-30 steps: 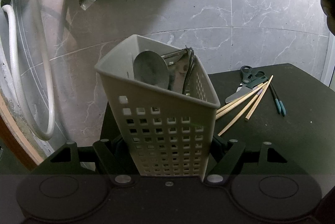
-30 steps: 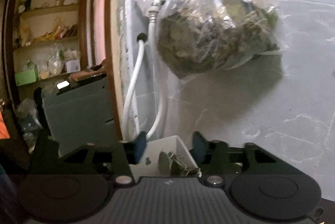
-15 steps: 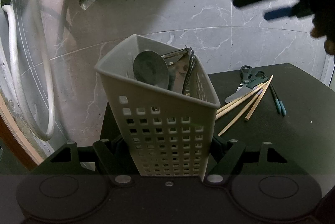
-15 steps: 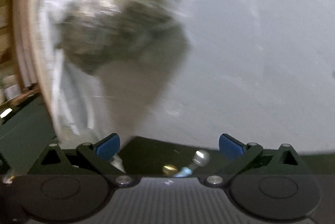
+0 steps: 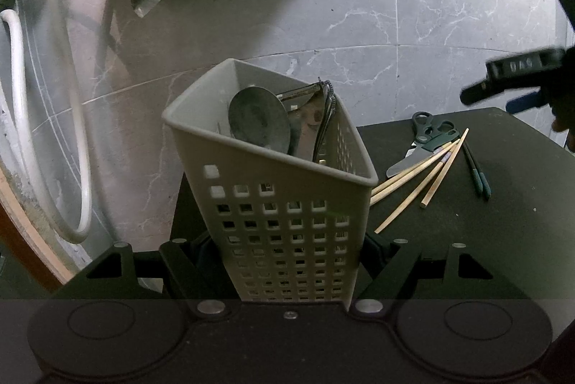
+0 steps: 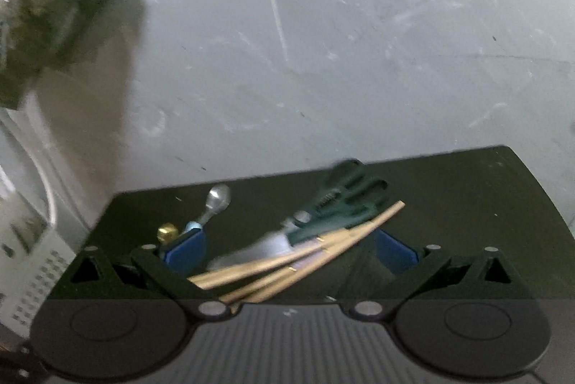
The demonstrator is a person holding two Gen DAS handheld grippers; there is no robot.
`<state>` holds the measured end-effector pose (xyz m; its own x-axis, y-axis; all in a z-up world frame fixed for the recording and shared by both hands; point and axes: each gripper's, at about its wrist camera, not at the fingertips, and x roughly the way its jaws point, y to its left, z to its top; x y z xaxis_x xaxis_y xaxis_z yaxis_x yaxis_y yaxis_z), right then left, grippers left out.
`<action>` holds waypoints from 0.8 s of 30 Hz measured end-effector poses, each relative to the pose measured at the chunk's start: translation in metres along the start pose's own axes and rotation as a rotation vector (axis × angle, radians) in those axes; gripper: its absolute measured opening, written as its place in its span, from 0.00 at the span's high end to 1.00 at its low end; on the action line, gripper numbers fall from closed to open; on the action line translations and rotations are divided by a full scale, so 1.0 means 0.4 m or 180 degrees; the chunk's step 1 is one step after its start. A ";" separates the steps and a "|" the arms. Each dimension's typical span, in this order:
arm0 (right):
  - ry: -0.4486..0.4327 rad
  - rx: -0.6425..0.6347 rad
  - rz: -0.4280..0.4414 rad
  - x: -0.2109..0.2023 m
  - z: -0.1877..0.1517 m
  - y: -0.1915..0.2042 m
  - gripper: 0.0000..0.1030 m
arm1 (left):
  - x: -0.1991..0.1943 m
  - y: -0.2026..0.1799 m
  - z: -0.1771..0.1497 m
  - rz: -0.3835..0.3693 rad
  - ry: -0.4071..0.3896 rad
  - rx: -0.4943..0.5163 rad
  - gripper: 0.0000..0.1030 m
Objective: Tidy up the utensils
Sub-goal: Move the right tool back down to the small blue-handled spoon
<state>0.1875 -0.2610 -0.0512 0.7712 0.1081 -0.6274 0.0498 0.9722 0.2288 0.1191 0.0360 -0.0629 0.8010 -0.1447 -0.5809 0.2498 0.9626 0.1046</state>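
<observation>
The perforated utensil basket (image 5: 287, 204) is being gripped by the left gripper (image 5: 287, 262), steadying it; beside the basket, chopsticks (image 6: 298, 258) and scissors (image 6: 341, 204) are being framed by the empty, wide-open right gripper (image 6: 289, 249).

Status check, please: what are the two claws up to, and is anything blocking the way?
Left claw clamped on utensil basket. Right claw open, empty, above wooden chopsticks. Scissors lying under them, in the way.

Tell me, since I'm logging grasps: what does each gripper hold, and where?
Left gripper clamps the utensil basket low on its perforated walls. Right gripper holds nothing.
</observation>
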 end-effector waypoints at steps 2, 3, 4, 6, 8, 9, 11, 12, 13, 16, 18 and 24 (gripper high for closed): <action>0.0056 0.0011 -0.0078 0.020 -0.010 -0.017 0.00 | 0.000 0.000 0.000 0.0001 0.0001 -0.0001 0.25; 0.0078 0.0015 -0.0111 0.027 -0.016 -0.027 0.00 | 0.000 -0.001 0.000 0.0000 0.0000 -0.0001 0.25; 0.0090 0.0016 -0.0146 0.035 -0.021 -0.037 0.00 | 0.000 -0.001 0.000 0.0002 0.0000 -0.0001 0.25; 0.0092 0.0007 -0.0209 0.042 -0.028 -0.058 0.00 | 0.001 -0.001 0.001 -0.0001 0.0001 0.0000 0.25; 0.0093 -0.0005 -0.0301 0.059 -0.029 -0.078 0.00 | 0.001 -0.001 0.000 0.0000 0.0001 0.0001 0.25; 0.0082 -0.0008 -0.0316 0.068 -0.028 -0.086 0.00 | 0.001 -0.002 0.001 -0.0002 0.0002 0.0004 0.25; 0.0101 0.0011 -0.0317 0.088 -0.022 -0.104 0.00 | 0.001 -0.001 0.001 -0.0003 0.0003 0.0005 0.25; 0.0109 0.0025 -0.0315 0.100 -0.018 -0.111 0.00 | 0.001 -0.001 0.001 -0.0003 0.0003 0.0005 0.25; 0.0118 0.0049 -0.0309 0.112 -0.013 -0.119 0.01 | 0.001 -0.002 0.001 -0.0003 0.0004 0.0005 0.25; 0.0133 0.0137 -0.0263 0.138 0.004 -0.131 0.01 | 0.001 -0.001 0.000 -0.0002 0.0007 0.0004 0.25; 0.0136 0.0154 -0.0221 0.151 0.015 -0.134 0.01 | 0.002 0.000 0.000 -0.0002 0.0006 0.0005 0.25; 0.0153 -0.0043 0.0016 0.207 0.068 -0.109 0.01 | 0.001 0.001 -0.001 -0.0002 0.0011 0.0003 0.25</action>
<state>0.2665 -0.2999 -0.0929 0.7399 0.1226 -0.6615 0.0373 0.9743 0.2223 0.1193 0.0364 -0.0633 0.7990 -0.1446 -0.5837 0.2508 0.9623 0.1050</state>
